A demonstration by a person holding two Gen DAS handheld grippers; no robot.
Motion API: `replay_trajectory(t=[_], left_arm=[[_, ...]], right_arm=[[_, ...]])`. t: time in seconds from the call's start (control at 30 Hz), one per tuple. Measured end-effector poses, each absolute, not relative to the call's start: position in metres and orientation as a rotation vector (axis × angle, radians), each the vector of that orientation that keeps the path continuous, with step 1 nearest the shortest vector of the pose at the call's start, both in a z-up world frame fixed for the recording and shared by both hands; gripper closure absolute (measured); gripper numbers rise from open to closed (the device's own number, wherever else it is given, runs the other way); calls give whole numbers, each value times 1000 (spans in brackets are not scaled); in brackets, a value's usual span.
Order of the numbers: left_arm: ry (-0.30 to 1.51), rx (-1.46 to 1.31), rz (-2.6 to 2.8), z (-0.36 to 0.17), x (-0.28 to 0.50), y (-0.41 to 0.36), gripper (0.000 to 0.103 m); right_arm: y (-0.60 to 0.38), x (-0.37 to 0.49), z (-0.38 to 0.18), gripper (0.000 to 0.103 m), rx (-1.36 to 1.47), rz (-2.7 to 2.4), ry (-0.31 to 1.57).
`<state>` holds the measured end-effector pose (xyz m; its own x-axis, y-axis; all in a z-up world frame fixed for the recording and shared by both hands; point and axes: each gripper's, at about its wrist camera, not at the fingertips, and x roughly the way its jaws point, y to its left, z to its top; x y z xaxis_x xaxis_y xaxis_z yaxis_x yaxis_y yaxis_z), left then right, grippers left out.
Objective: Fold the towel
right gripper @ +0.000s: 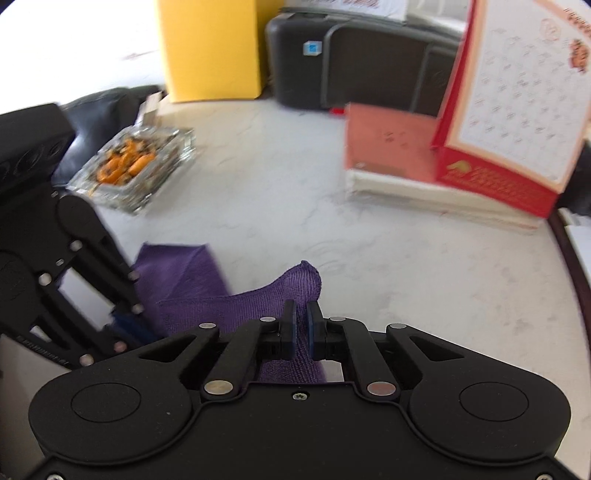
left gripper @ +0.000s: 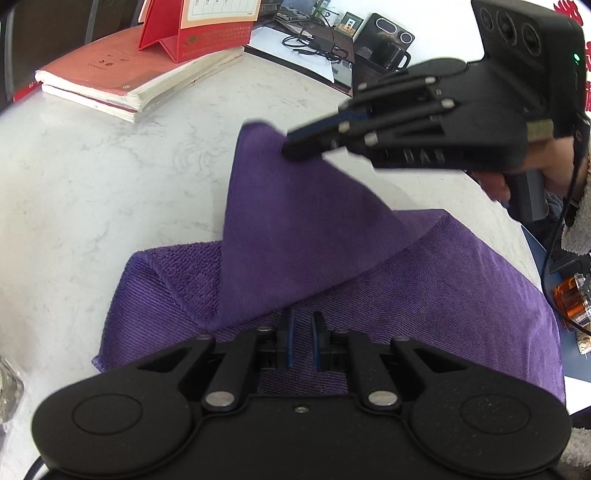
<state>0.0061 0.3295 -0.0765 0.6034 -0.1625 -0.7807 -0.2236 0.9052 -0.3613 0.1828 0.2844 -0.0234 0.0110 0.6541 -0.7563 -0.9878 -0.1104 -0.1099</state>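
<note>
Pinching one corner of the purple towel [left gripper: 295, 236] with my right tongs [left gripper: 295, 147], I had that corner up off the white marble table [left gripper: 110, 192], so the cloth rose in a peak while the rest lay flat and partly doubled over. From the right camera the two blue pads [right gripper: 290, 328] sat tight on a fold of purple cloth, with a little nub of towel poking out past the tips. My left tongs [left gripper: 303, 332] were low over the near edge of the towel, jaws nearly together with just a thin gap, and honestly I couldn't tell whether any cloth was caught in there or they were only resting on it. My hand [left gripper: 517, 173] was wrapped round the right grip, fuzzy sleeve cuff showing at the edge. Off to the far left of the table sat a stack of books [left gripper: 129, 81] with a red desk calendar [left gripper: 195, 33] standing on top, well apart from the towel. The right camera also picked up a glass dish [right gripper: 136, 170] of something orange, a yellow box [right gripper: 210, 48] and a black printer [right gripper: 354, 62] at the back.
</note>
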Motion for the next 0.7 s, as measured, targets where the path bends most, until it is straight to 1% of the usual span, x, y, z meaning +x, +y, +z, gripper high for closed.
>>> replay_trajectory(t=[0.07, 0.23, 0.43, 0.67, 0.7], left_arm=[[932, -455, 34, -77, 7, 330, 95], [938, -461, 30, -78, 8, 332, 95], [945, -458, 28, -77, 9, 331, 95], [949, -451, 31, -78, 12, 331, 95], [949, -448, 33, -77, 12, 330, 95]], right_arm=[[287, 191, -21, 98, -774, 1466, 511], [299, 215, -30, 98, -732, 1375, 479], [312, 241, -52, 98, -696, 1314, 489], [320, 251, -68, 97, -678, 1235, 500], [321, 252, -69, 94, -674, 1222, 499]])
